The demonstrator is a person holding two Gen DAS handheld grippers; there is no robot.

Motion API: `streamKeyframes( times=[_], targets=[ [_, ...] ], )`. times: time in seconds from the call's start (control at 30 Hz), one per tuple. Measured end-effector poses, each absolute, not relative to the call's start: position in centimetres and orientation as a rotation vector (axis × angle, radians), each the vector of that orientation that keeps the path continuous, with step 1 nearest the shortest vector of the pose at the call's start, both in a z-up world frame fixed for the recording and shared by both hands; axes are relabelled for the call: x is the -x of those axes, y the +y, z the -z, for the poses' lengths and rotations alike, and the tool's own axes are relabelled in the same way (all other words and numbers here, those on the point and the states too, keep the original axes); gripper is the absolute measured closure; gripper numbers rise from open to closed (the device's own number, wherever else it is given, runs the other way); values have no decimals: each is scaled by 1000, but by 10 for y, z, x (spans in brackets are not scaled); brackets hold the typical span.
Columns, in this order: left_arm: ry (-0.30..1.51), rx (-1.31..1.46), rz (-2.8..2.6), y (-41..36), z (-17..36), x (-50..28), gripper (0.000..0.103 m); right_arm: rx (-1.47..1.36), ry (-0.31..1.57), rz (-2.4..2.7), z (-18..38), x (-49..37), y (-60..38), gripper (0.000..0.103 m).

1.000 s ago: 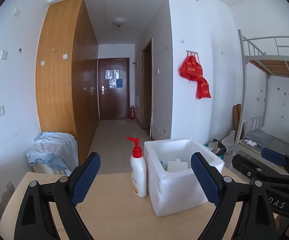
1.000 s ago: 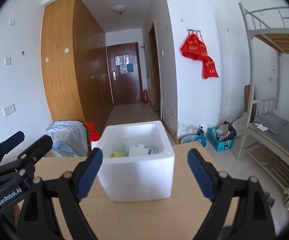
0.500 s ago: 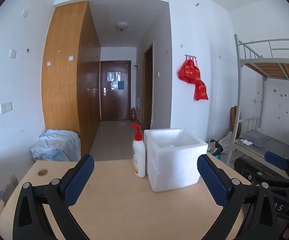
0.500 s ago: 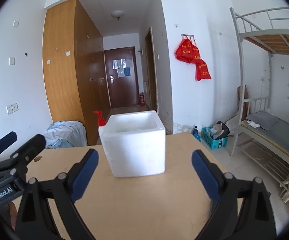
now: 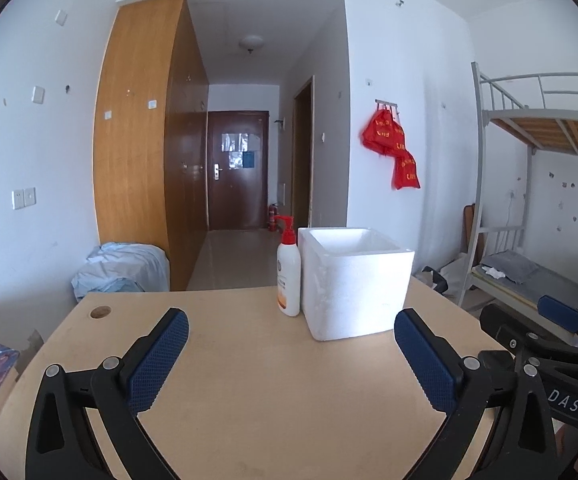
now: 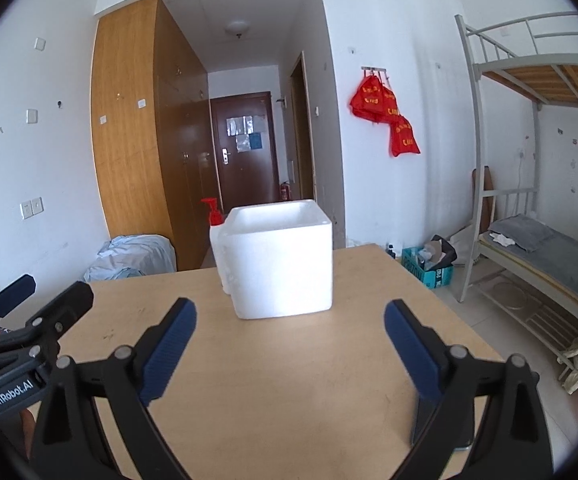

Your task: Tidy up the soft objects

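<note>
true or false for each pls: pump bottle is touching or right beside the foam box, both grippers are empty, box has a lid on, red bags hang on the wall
1. The pump bottle stands right beside the foam box: true.
2. The left gripper and right gripper hold nothing: true.
3. The box has a lid on: false, its top is open.
4. The red bags lie on the table: false, they hang from a wall hook.

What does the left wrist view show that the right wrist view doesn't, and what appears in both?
Only the left wrist view: the pump bottle's whole body with its orange label, and a round hole in the table.
Only the right wrist view: a blue crate on the floor.
Both: the white foam box, red bags, bunk bed and both open grippers.
</note>
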State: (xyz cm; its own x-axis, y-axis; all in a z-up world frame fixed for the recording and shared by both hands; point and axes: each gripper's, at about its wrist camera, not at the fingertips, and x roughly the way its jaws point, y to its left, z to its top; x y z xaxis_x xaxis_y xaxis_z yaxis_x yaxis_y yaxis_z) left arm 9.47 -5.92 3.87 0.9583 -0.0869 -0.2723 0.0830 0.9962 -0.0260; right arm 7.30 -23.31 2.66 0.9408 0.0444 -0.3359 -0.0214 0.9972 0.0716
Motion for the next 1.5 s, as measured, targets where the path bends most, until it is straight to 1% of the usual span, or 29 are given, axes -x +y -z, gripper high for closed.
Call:
streamKeyframes(
  times=[0.33,0.4,0.73,0.83,0.93,1.33,1.5],
  targets=[
    [248,17,51,-37,-42,-70,0,-78,322,-64,-28,-60,-224,6],
    [235,18,10,-28,-40,-63,0,-67,309,-84,-28,-56,-218,5],
    [206,37,-144,33,-31,-22,0,-51,292,-215,-20,-52,-173,3],
    [186,47,-173,47,-31,-9,0,-55,268,-241,-19,-47,-163,0],
    [183,58,-186,58,-29,1,0,-54,244,-259,-19,-40,-156,0],
    [225,100,-220,75,-1,17,0,-11,182,-309,-8,-12,-131,0],
    [237,111,-218,79,2,19,0,2,200,-307,-5,-13,-126,0]
  ],
)
